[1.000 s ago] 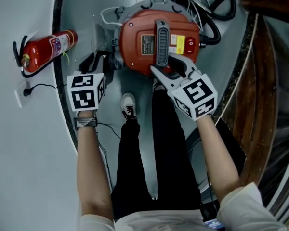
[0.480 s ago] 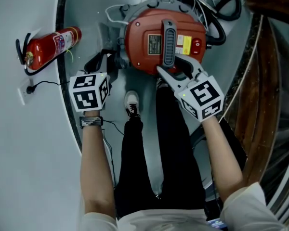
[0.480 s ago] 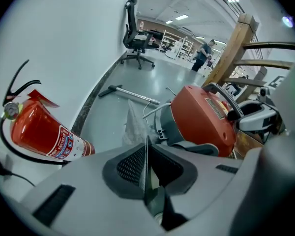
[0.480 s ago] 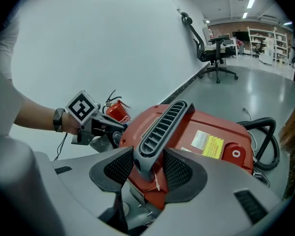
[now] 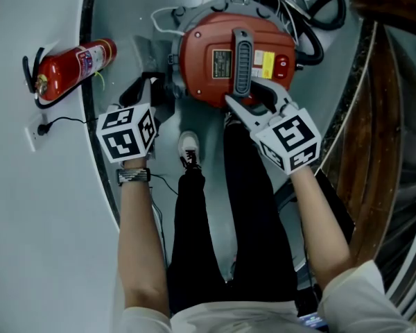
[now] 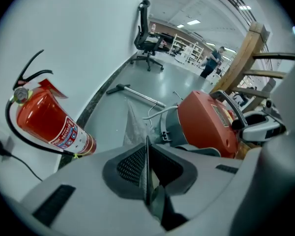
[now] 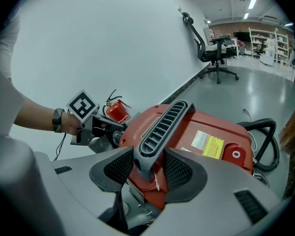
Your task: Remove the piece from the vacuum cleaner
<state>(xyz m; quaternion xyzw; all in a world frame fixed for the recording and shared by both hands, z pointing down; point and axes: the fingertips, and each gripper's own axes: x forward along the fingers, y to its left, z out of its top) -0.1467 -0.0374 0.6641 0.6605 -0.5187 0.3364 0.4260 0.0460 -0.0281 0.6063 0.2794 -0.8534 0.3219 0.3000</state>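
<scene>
Closing in over the last second, the jaws of the left hand-held gripper (image 6: 146, 151) have come from wide apart to nearly together, and its marker cube has rolled a little; the right one has not shifted. Standing over it all, I see the round red vacuum cleaner (image 5: 215, 68) sitting upright on the pale grey floor (image 5: 125, 33), with the red fire extinguisher (image 5: 69, 68) lying well apart to its left by the wall. The right hand-held gripper (image 7: 148, 166) is clenched on the near end of the ribbed grey carrying handle (image 5: 243, 61), which looks like a steadying hold on the machine. The left one is tucked against the vacuum's left flank, just beside the grey collar (image 6: 169, 127) under the red lid, and a thin dark piece (image 6: 147, 171) shows edge-on, pinched between its pads; what that piece is I cannot make out. By my reckoning the task is at its start: both grips are set, but the piece is not yet off, since the gripper holding it is tight against the body. What is left is to draw it clear while the other hand keeps the machine from sliding.
</scene>
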